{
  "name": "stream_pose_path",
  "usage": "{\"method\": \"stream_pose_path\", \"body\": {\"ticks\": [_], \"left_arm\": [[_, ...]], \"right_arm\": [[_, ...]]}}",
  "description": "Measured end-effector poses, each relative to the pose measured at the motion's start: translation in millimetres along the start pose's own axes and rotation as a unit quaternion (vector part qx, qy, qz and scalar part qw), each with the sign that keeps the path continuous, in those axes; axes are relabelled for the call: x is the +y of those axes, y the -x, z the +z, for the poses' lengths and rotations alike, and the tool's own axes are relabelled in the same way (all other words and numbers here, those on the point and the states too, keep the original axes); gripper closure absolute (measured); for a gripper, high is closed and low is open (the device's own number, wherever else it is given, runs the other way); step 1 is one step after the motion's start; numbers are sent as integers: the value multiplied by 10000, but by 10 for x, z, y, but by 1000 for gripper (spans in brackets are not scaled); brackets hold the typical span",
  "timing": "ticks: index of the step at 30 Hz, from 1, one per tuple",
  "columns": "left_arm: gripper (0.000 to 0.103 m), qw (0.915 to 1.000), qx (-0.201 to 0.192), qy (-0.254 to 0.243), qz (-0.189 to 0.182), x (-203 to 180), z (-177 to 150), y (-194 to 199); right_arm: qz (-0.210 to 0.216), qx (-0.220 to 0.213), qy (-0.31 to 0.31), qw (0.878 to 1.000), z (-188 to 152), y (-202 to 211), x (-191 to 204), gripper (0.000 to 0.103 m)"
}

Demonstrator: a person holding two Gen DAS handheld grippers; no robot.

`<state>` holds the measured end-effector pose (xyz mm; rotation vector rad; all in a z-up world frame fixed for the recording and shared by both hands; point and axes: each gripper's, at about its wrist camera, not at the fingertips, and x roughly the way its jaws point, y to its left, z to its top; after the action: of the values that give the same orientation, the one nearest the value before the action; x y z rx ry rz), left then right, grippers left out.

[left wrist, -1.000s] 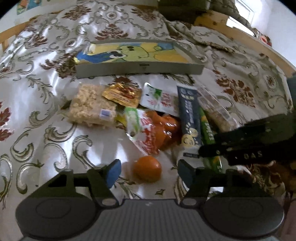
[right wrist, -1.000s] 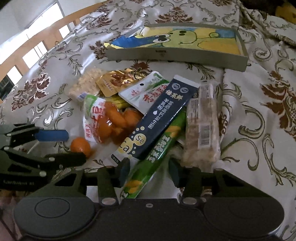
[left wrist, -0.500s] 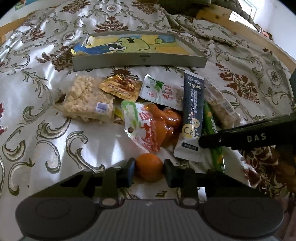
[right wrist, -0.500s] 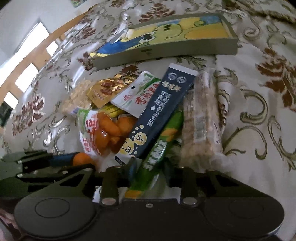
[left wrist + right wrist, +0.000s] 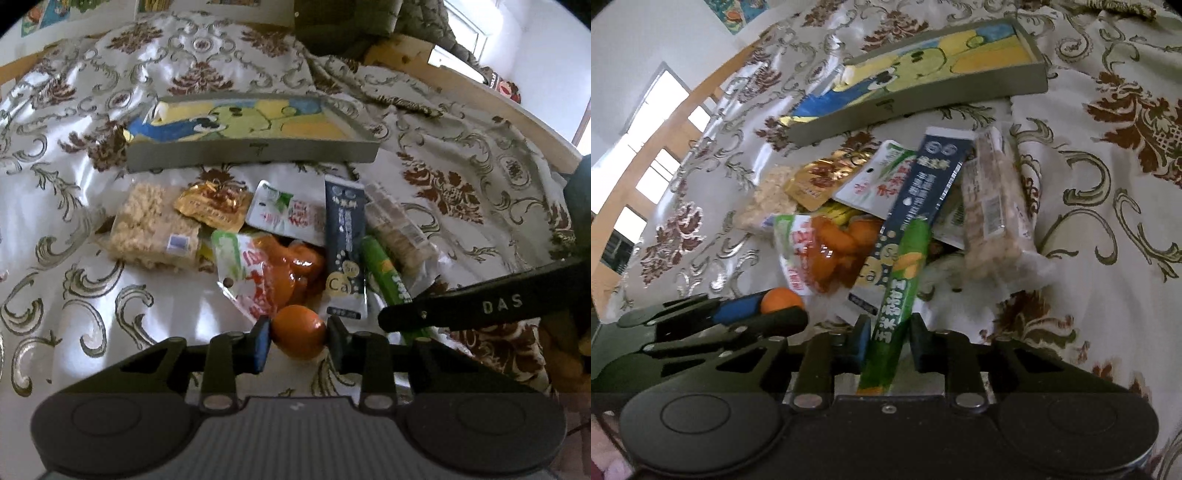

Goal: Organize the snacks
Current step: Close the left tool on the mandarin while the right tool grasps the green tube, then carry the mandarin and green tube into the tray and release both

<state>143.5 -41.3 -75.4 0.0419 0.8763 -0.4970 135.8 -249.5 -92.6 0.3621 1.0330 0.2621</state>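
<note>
The left gripper (image 5: 298,339) pinches the small orange (image 5: 299,331) between its fingers, just short of the snack pile on the bed (image 5: 92,280). The right gripper (image 5: 886,341) has its fingers clamped on the green corn stick (image 5: 897,306), whose far end lies over the pile ahead.

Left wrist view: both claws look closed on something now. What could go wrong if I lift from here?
The left claw pinches the round orange between flat pads; it could roll or squirt out. The right claw grips the green corn stick near its lower end, and its far end overlaps the dark blue packet, so lifting may drag that along. The two claws sit close together and could bump.
</note>
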Motion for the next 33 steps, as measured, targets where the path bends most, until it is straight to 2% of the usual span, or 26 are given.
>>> {"method": "stream_pose_path", "body": {"ticks": [11, 15, 19, 28, 33], "left_arm": [[66, 9985, -532, 162, 17, 20, 43, 196], [66, 9976, -608, 323, 91, 60, 68, 234], [66, 9964, -523, 657, 77, 156, 160, 220], [66, 9920, -762, 1008, 63, 304, 681, -4], [66, 9902, -1079, 877, 147, 339, 1168, -277]], "right_arm": [[142, -442, -30, 9989, -11, 222, 8, 85], [404, -726, -110, 9965, 29, 295, -5, 85], [592, -1021, -162, 9929, 111, 351, -26, 84], [767, -1556, -297, 9844, 548, 334, -200, 84], [729, -1983, -415, 9765, 1051, 201, -313, 84]]}}
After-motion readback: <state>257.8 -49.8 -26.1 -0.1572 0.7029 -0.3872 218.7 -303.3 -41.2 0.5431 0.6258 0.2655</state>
